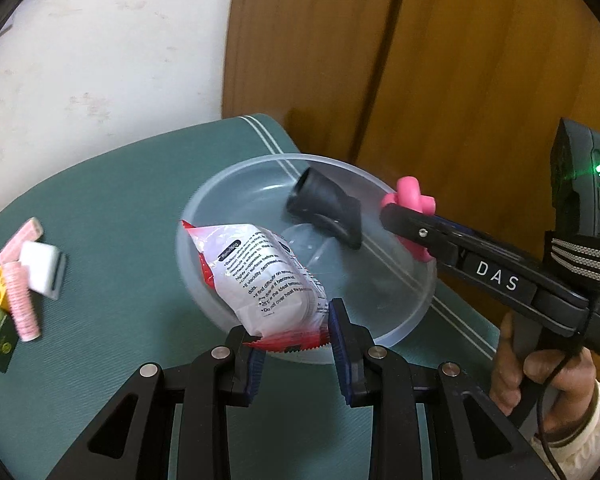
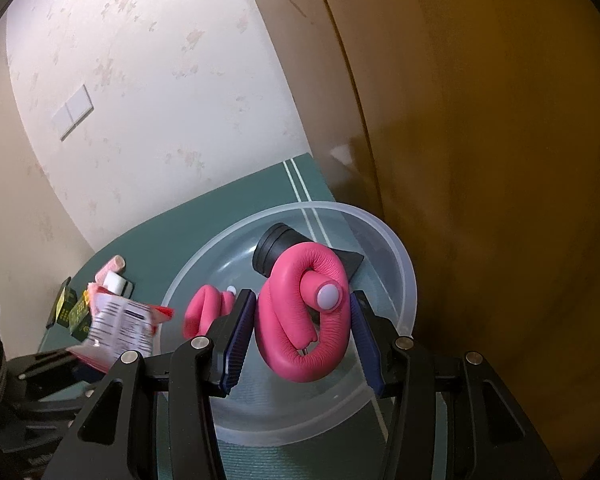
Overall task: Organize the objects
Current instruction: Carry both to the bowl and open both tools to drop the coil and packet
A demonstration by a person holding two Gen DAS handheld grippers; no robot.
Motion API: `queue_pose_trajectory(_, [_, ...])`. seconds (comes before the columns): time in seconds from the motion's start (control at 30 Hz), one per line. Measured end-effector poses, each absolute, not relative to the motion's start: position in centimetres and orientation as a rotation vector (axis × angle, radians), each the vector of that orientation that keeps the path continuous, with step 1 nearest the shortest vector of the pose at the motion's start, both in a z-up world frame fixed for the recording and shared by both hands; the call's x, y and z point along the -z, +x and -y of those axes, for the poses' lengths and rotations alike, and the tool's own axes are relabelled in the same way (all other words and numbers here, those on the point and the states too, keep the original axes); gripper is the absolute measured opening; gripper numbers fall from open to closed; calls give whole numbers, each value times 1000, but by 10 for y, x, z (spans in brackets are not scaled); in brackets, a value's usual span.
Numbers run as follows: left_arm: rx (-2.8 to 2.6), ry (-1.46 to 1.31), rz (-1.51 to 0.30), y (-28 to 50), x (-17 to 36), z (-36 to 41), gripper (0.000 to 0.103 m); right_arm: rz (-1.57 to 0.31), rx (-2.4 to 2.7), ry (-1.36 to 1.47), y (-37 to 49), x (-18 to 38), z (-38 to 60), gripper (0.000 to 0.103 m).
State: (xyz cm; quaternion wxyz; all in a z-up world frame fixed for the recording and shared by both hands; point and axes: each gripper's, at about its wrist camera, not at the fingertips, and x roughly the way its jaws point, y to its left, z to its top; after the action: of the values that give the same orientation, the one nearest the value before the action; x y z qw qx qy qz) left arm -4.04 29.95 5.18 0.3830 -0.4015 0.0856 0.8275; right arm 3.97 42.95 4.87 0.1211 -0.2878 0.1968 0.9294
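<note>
Bowl [image 1: 404, 320] rim under packet [image 1: 268, 276], open mat [image 1: 112, 216] leftward.

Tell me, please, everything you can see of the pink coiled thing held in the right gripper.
The pink coiled thing is a thick, flexible tube bent into overlapping loops, with a wrinkled, leather-like skin. One end sticks out toward the camera and ends in a pale round cap. It is clamped between the blue pads of the right gripper, which press its sides, and it hangs over the clear plastic bowl. Behind it in the bowl lies a black funnel-shaped piece. The left wrist view shows only part of it past the gripper's fingers.
</note>
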Motion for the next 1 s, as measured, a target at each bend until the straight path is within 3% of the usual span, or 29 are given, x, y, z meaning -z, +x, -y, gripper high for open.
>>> queue_pose_trajectory(0.47, [-2068,-1044,-230,-42,-45,-312,34,-575,-2710,-844,38,-49,-431,49])
queue_pose_trajectory(0.63, [-2078,-1044,-223,-42,-46,-310,57,-575,-2710,-845,37,-49,-432,49])
queue_pose_trajectory(0.73, [-2089,-1033,-221,-41,-48,-308,66,-575,-2712,-846,37,-48,-432,49])
queue_pose_trajectory(1.0, [-2157,-1016,-223,-42,-50,-303,67,-572,-2706,-846,38,-47,-432,49])
